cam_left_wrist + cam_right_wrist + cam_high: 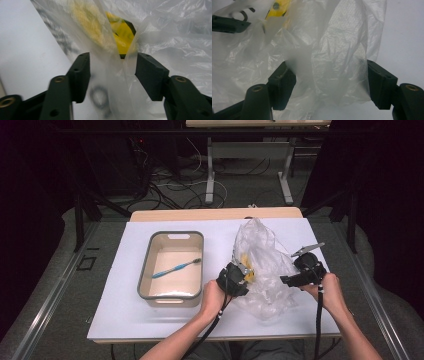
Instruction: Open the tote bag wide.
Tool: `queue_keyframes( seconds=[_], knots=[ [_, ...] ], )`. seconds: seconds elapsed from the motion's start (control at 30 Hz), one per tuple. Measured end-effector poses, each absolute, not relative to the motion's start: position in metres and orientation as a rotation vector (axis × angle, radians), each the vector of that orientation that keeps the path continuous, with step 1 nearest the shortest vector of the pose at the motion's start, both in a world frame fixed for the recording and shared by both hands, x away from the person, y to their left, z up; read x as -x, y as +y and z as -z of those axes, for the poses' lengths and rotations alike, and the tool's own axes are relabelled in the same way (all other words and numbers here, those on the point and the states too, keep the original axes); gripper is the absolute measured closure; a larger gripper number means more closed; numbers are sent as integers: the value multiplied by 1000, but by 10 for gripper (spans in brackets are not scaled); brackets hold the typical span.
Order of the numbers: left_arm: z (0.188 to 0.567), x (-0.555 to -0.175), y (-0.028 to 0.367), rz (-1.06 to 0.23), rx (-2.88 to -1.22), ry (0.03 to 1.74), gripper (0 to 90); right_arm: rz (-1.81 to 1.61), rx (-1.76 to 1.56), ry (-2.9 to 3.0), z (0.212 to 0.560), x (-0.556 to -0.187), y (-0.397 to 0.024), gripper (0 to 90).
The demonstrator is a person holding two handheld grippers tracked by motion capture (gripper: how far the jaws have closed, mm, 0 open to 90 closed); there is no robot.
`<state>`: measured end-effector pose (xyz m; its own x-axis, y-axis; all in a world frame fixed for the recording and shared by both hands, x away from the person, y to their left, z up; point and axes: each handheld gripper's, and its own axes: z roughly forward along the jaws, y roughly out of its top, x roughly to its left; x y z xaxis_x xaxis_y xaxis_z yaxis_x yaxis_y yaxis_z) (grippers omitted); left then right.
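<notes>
Jaws of both grippers spread, bag (262, 265) film between; yellow item (122, 35) inside. Centre-left bin (146, 270) holds toothbrush (176, 268).

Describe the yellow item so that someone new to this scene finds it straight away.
On the white table top, look right of the grey bin to the crumpled clear plastic bag. The yellow item sits inside the bag's left part, beside the left gripper. It is the lone bright yellow thing; the bin's toothbrush is blue.

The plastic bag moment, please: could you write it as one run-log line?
plastic bag: crumpled on table, yellow item inside | left tool: open, film between jaws | right tool: open, film between jaws | toothbrush: in bin
</notes>
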<state>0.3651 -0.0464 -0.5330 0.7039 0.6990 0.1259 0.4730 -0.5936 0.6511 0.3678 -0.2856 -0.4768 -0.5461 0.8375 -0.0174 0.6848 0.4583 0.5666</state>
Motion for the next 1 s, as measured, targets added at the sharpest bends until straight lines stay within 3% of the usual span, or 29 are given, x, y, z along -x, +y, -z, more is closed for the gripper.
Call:
queue_keyframes(
  seconds=[0.23,0.3,0.7,1.0],
  knots=[
    [552,-362,-43,-420,-2339,848,825,-666,-1348,2496,512,-381,-282,491],
    [552,-359,-42,-407,-2355,828,879,-647,-1366,2499,520,-384,-280,530],
    [545,-317,-16,-345,-2368,755,893,-680,-1206,2609,535,-387,-260,501],
    [546,-315,-18,-327,-2310,767,867,-809,-1233,2537,496,-379,-272,281]
  ],
)
